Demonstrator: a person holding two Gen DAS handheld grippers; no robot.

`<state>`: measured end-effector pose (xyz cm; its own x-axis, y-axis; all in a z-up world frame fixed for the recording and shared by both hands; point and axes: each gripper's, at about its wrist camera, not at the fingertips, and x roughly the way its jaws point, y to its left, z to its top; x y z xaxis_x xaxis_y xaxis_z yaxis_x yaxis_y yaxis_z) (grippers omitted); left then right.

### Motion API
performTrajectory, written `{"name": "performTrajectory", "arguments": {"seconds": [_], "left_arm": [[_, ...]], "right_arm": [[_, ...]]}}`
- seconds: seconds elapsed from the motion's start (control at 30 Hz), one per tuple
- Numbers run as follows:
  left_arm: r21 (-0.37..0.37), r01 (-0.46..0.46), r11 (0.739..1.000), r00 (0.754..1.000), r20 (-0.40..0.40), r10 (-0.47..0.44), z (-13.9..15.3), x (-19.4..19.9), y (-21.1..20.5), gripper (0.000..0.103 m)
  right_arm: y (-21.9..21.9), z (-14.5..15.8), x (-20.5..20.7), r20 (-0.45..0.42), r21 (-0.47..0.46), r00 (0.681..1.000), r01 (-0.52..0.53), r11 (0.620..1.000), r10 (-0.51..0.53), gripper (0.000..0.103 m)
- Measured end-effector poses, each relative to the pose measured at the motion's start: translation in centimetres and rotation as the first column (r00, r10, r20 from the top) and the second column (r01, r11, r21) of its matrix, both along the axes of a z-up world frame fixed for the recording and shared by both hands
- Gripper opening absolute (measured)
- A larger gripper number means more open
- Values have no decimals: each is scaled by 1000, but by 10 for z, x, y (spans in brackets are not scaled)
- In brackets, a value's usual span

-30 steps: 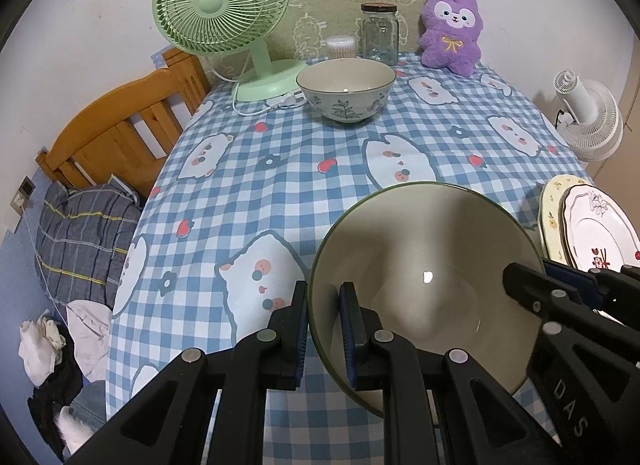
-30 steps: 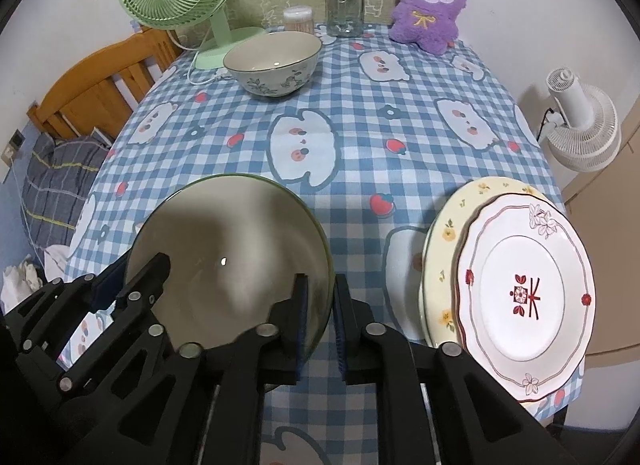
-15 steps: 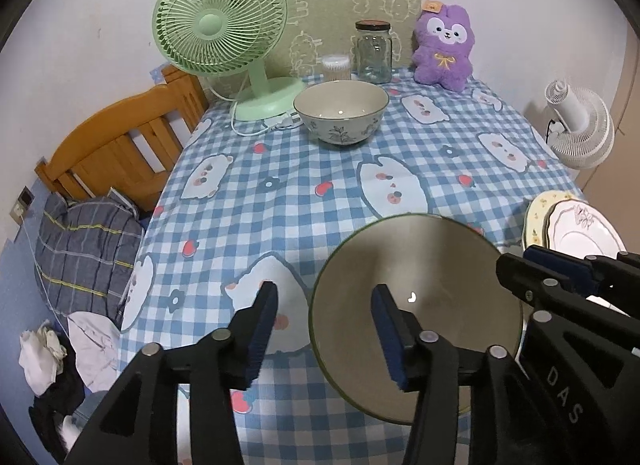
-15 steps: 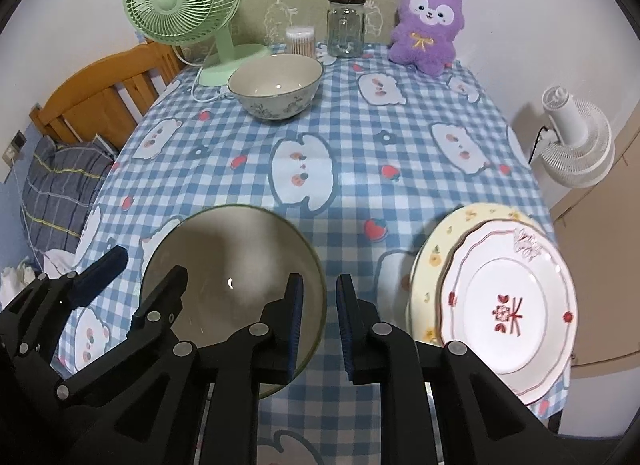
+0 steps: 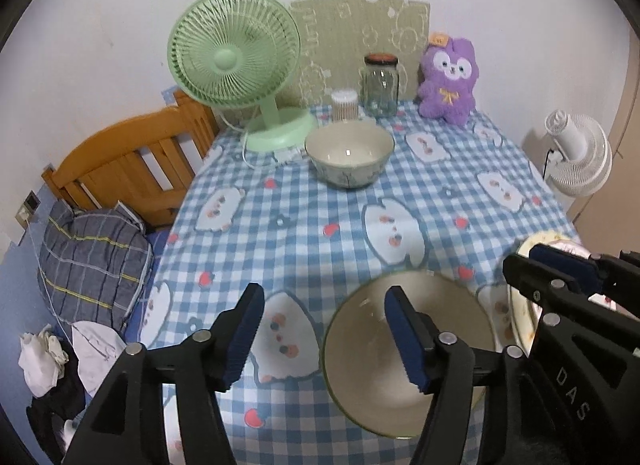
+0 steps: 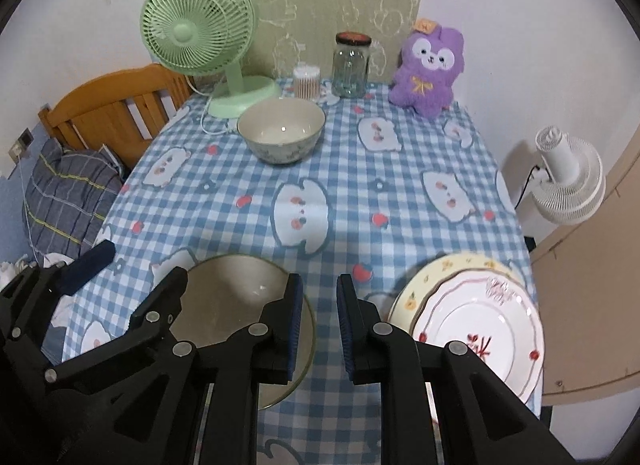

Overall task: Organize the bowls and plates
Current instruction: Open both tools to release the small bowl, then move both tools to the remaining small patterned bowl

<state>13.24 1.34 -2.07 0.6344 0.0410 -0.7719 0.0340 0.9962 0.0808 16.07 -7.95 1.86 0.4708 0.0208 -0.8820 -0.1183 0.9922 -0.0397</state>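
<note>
left wrist: above table's (image 5: pixel 320 225) near edge, angled down | right wrist: likewise | shared: far bowl (image 6: pixel 281 136)

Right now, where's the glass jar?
The glass jar stands at the table's far edge in both views, between the cotton swab tub and the purple plush toy.

The worktop (image 6: pixel 400 193) is covered with a matt checked cloth. The near bowl (image 5: pixel 440 329) and the far bowl (image 6: pixel 280 137) look like glazed ceramic, smooth and glossy, each with a small light reflection inside. The two stacked plates (image 6: pixel 480 325) are shiny glazed ceramic too. The green fan (image 6: pixel 196 25) is smooth plastic. The jar (image 6: pixel 351 65) is clear glass. The purple toy (image 6: pixel 428 69) is soft fluffy plush. The bed frame (image 5: pixel 128 169) is varnished wood. Each claw, left (image 5: pixel 324 337) and right (image 6: pixel 318 325), is matt black plastic with ribbed blue pads
</note>
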Motion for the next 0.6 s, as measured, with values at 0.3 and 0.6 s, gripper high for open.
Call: {"name": "performTrajectory", "arguments": {"seconds": [0.3,0.6], "left_arm": [[-16,-16,1000,1000,27,16,25,17,0,71],[-26,-15,1000,999,29,15,33,45,-4,77]], "right_arm": [[-2,16,11,28,-28,999,-39,999,40,21],[-12,24,38,48,-8,998,-34,999,35,21]]}}
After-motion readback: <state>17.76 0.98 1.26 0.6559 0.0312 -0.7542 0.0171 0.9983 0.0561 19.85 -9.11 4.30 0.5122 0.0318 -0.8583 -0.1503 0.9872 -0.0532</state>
